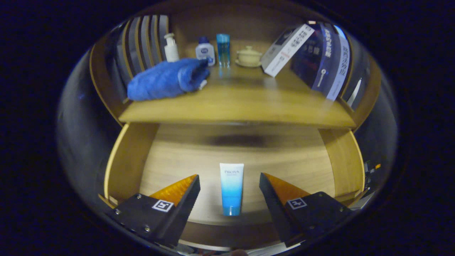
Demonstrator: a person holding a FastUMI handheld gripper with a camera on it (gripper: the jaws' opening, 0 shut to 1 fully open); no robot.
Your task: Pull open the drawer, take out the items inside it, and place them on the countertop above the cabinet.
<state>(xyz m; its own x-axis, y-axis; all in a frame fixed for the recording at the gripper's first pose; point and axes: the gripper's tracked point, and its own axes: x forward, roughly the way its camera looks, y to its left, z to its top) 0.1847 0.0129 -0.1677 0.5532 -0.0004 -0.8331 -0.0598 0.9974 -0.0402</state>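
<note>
Wooden drawer (pixel 131 160) open; tube (pixel 231 188) lies between the spread, empty tongs (pixel 229 181), cap toward 6 o'clock. Lower squarely, pinch mid-body, lift to desk (pixel 241 103) at 12.

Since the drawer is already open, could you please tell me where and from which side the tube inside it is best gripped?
Grip the tube across its middle, coming straight down from above. It lies flat on the drawer floor, cap end toward the claw, and its long sides face the two open fingers, so closing them should probably pinch its narrow width. The flattened far end looks a poorer hold.
</note>
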